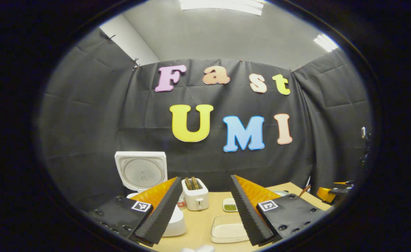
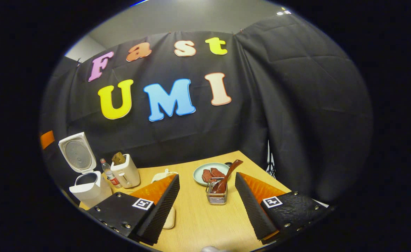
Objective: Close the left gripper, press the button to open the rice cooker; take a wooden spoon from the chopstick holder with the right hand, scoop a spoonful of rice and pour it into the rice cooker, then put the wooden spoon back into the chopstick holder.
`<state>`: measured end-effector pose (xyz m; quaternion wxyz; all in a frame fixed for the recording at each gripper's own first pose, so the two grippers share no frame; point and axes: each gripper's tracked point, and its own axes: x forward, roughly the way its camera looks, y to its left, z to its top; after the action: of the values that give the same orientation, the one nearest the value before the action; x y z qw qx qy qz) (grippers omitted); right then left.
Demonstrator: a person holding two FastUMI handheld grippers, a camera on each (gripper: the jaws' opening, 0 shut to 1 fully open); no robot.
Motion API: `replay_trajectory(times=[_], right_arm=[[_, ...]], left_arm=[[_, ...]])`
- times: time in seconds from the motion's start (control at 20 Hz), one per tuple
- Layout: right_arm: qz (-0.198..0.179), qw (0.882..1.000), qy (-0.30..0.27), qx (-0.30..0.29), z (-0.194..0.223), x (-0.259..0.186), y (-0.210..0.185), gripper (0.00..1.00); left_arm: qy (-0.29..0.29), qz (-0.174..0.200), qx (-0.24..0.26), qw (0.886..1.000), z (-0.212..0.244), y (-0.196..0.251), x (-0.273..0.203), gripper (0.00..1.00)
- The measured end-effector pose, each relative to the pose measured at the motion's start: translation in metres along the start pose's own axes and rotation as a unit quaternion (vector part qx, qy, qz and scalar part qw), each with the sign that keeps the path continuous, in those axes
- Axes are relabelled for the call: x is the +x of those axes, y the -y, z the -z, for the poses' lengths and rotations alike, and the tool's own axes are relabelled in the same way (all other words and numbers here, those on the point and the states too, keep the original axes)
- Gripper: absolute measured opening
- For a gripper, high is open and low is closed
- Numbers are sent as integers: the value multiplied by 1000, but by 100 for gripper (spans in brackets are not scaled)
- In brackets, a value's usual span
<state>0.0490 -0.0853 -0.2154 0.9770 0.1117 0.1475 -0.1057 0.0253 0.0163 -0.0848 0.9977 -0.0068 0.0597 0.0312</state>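
- The table (image 2: 198,217) fills the bottom of both views.
- The cooker (image 2: 86,189) stands at lower left in the right gripper view, its lid (image 2: 76,152) raised upright; in the left gripper view it sits partly behind my left tongs' finger.
- My left tongs (image 1: 205,213) are spread apart, holding nothing.
- My right tongs (image 2: 207,208) are likewise apart and empty.
- A toaster (image 2: 126,172) stands just right of the cooker, a bottle (image 2: 109,176) between them.
- A plate (image 2: 210,172) lies behind the holder.
- The wire holder (image 2: 217,195) sits at lower centre, between my right tongs' fingers and beyond them.
- The spoon (image 2: 226,176) leans in the holder, handle up and to the right.
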Motion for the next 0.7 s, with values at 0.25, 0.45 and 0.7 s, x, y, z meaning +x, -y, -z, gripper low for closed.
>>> replay_trajectory(times=[0.25,0.45,0.7], right_arm=[[6,999,-30,17,43,97,28,98],[33,999,-32,15,52,165,55,98],[41,995,-67,68,72,227,79,98]], left_arm=[[-27,-14,15,999,32,20,13,95],[-43,-17,21,999,54,40,33,95],[-49,-28,27,998,61,57,47,96]])
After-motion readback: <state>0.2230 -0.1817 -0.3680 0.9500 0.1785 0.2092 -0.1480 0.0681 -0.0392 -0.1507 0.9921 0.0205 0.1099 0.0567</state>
